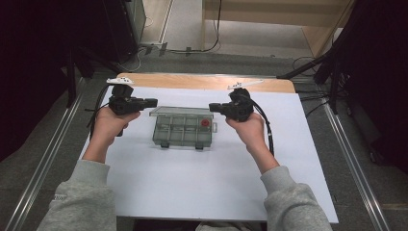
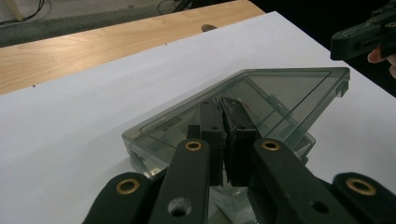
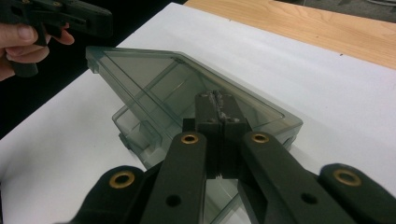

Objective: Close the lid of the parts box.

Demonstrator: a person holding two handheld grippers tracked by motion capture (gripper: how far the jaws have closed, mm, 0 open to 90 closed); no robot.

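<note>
We see clear smoky-grey plastic compartment box (image 1: 183,127) at centre of high view, on white table sheet (image 1: 202,183), lid raised ajar. Small red round piece (image 1: 205,122) in its right compartment. Left gripper (image 1: 150,102) left of box, tips above its upper left corner, jaws pressed together, nothing between. Right gripper (image 1: 212,107) right of box, tips above upper right corner, jaws pressed together, empty. Grey sleeves at lower corners.

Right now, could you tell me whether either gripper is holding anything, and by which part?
Nothing is held. The left gripper and right gripper are both shut on empty air, raised either side of the clear compartment box, whose lid is open.
</note>
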